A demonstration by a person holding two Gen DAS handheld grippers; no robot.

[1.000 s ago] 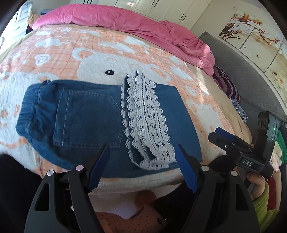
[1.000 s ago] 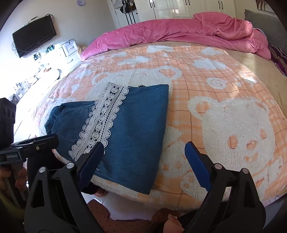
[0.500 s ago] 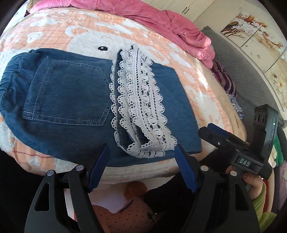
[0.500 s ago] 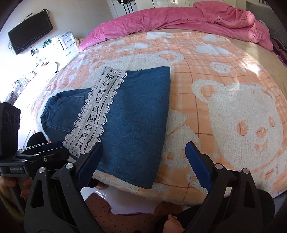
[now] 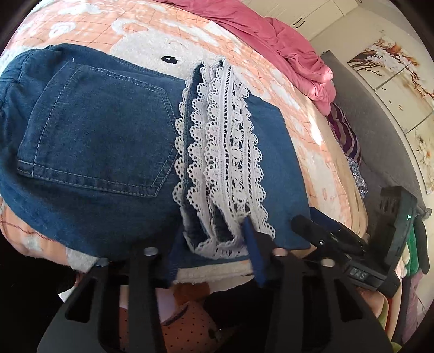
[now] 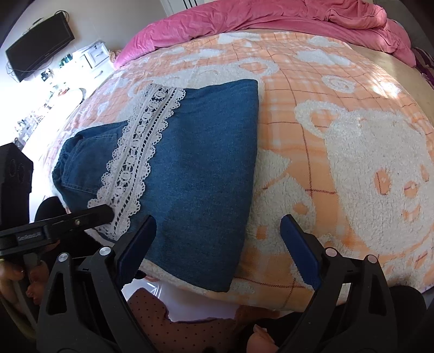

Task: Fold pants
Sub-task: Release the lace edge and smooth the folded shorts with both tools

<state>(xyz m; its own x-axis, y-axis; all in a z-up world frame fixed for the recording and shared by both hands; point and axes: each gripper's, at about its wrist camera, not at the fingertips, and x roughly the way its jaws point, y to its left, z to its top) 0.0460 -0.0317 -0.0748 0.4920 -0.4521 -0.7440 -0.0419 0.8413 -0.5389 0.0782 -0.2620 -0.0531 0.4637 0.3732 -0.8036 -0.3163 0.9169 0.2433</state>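
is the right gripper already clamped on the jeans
No, the right gripper has its jaws wide apart, one fingertip over the denim pants and the other over the bear blanket.

Bear-print blanket [image 6: 339, 89], pink duvet [image 6: 244, 16], wall-mounted TV [image 6: 38, 43]

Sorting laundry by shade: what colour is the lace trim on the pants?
White, on the lace trim of dark blue denim pants; clearest in the left wrist view.
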